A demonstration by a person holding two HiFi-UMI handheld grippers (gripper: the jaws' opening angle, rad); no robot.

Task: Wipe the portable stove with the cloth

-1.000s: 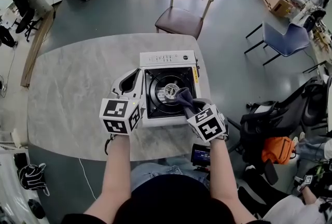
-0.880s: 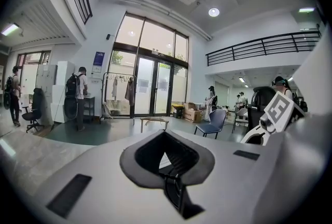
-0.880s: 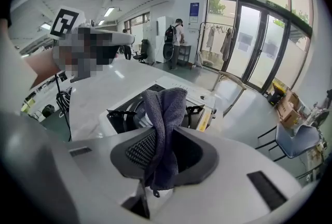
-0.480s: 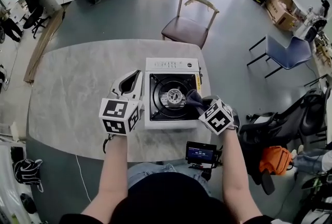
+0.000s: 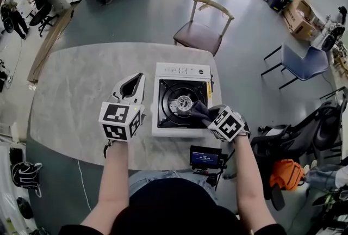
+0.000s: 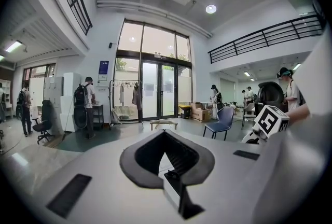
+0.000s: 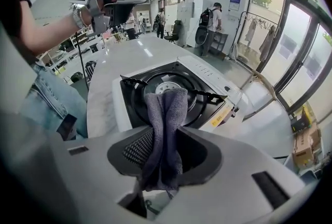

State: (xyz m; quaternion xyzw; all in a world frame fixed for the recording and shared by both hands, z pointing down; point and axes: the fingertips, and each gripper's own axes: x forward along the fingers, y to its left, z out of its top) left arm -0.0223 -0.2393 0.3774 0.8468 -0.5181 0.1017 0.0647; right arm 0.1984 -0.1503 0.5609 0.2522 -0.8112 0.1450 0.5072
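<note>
The portable stove point(image 5: 182, 126), white with a black top and a round burner point(image 5: 184, 102), sits on the grey table point(image 5: 76, 98). My right gripper point(image 5: 206, 115) is shut on a dark grey cloth point(image 5: 198, 109), which hangs on the right front part of the stove top. In the right gripper view the cloth point(image 7: 166, 106) stands folded between the jaws of the right gripper point(image 7: 166, 132), just before the stove point(image 7: 136, 94). My left gripper point(image 5: 141, 76) is shut and holds nothing, resting at the stove's left side. It points level across the room in the left gripper view point(image 6: 165, 133).
A small device with a lit screen point(image 5: 205, 156) hangs at the table's near edge, below the stove. A wooden chair point(image 5: 202, 31) stands behind the table. A blue chair point(image 5: 303, 63) and an orange bag point(image 5: 285, 172) are on the right. People stand far back.
The right gripper has dragged the cloth from the burner's middle to the right, then slightly toward the front of the stove top. The left gripper has stayed beside the stove.
</note>
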